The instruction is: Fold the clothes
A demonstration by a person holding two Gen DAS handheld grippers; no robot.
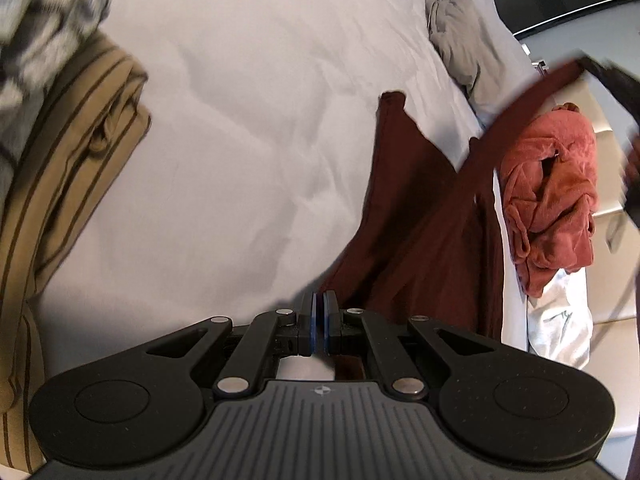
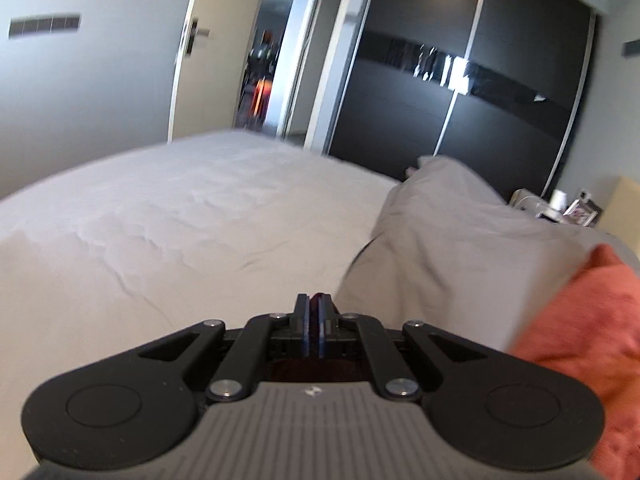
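Left gripper (image 1: 319, 300) clamped, blue pads together on the near edge of a dark maroon cloth garment (image 1: 412, 216). Garment spread over a wrinkled white bed sheet (image 1: 240, 120), running from the pads toward two o'clock in the left wrist view, one strip (image 1: 520, 100) pulled taut and rising to the blurred right gripper (image 1: 616, 80) at about two o'clock. Right gripper (image 2: 316, 300) in its own view also pressed together, a sliver of the same maroon fabric (image 2: 317, 297) pinched between the pads.

At nine o'clock of the left view, a tan garment with dark brown stripes (image 1: 72, 152), lying folded on the sheet; above it at ten o'clock, a blurred grey and white patterned fabric (image 1: 44, 28). At three o'clock, a crumpled salmon-pink fleece robe (image 1: 552, 184) at the bed's edge, just beside the maroon cloth. At one o'clock, a rumpled grey duvet (image 1: 460, 20).

In the right view, grey duvet (image 2: 460, 248) at three o'clock, salmon fleece (image 2: 580, 340) at four o'clock, dark sliding wardrobe doors (image 2: 460, 80) at one o'clock, an open doorway (image 2: 272, 60) at twelve.
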